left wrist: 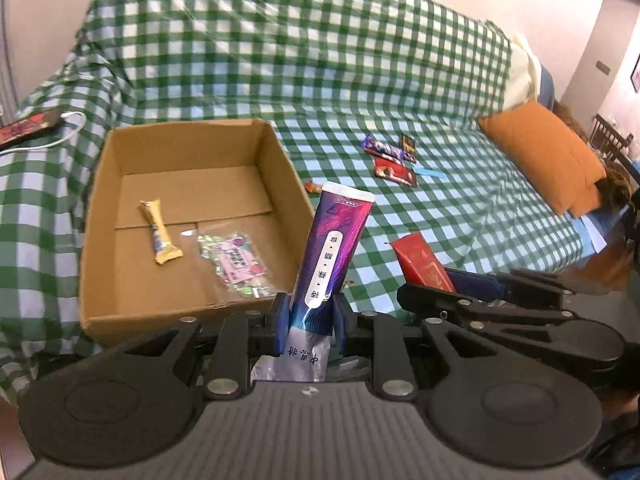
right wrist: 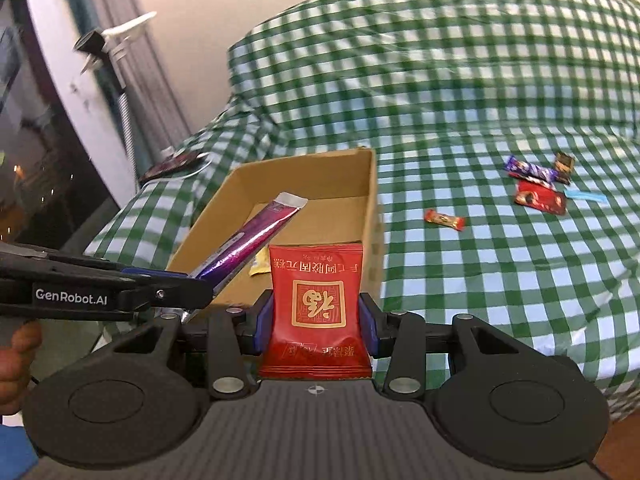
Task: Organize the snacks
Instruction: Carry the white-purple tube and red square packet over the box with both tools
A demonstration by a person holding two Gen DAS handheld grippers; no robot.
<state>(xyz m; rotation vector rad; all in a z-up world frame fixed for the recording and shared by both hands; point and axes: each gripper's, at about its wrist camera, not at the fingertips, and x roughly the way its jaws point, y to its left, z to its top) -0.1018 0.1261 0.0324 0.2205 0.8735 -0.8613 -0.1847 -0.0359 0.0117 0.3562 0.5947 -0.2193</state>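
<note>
My left gripper (left wrist: 309, 322) is shut on a long purple snack stick (left wrist: 334, 248), held upright by the near right corner of the open cardboard box (left wrist: 100, 216). The box holds a gold candy bar (left wrist: 160, 232) and a clear pink sweet packet (left wrist: 236, 264). My right gripper (right wrist: 316, 320) is shut on a red snack packet (right wrist: 318, 304), in front of the box (right wrist: 372, 208). The purple stick (right wrist: 256, 236) and left gripper (right wrist: 188, 280) show at its left. The red packet also shows in the left wrist view (left wrist: 422, 264).
Everything lies on a sofa under a green checked cloth (left wrist: 320, 60). Loose snacks lie in a cluster (right wrist: 538, 188) to the right, with one small red candy (right wrist: 444, 220) nearer the box. An orange cushion (left wrist: 548, 160) lies at far right. A phone with cable (left wrist: 28, 126) rests on the left armrest.
</note>
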